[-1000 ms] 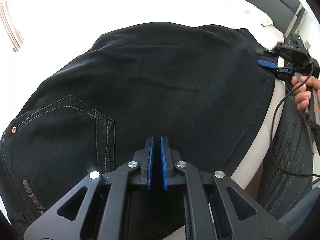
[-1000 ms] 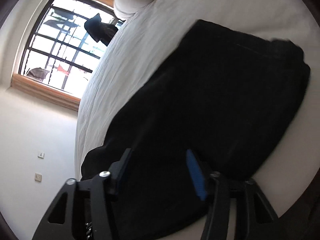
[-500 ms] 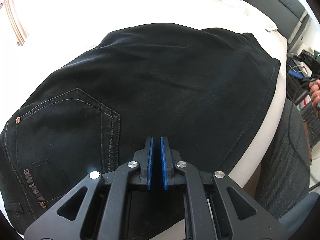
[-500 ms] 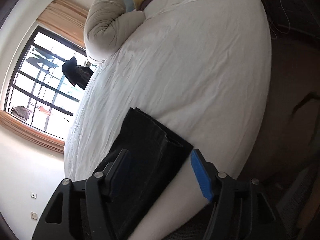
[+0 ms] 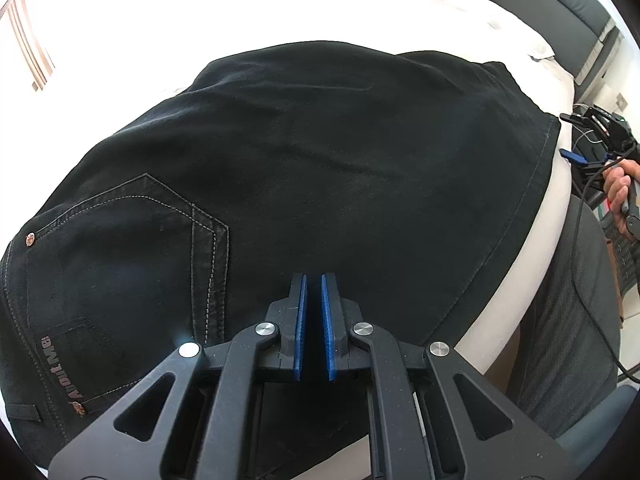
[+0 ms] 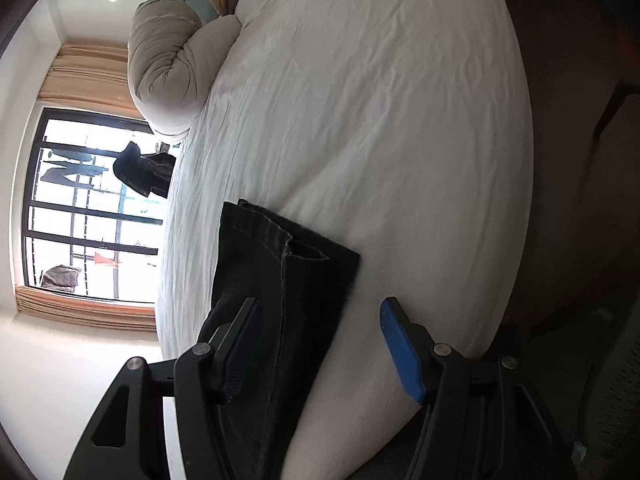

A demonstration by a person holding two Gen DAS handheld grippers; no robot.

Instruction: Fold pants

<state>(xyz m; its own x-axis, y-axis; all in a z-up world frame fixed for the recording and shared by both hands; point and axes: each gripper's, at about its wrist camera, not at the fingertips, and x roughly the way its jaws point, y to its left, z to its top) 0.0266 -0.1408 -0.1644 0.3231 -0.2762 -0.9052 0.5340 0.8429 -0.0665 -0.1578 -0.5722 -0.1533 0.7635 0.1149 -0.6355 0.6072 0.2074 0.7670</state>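
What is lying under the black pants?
A white bedsheet shows around the black pants, which lie flat on it near the bed's edge. Anything beneath the fabric itself is covered.

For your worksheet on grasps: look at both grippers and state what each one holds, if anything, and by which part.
Nothing is held. The left gripper is shut above the black pants with nothing between its pads. The right gripper stands open near the hem end, gripping nothing.
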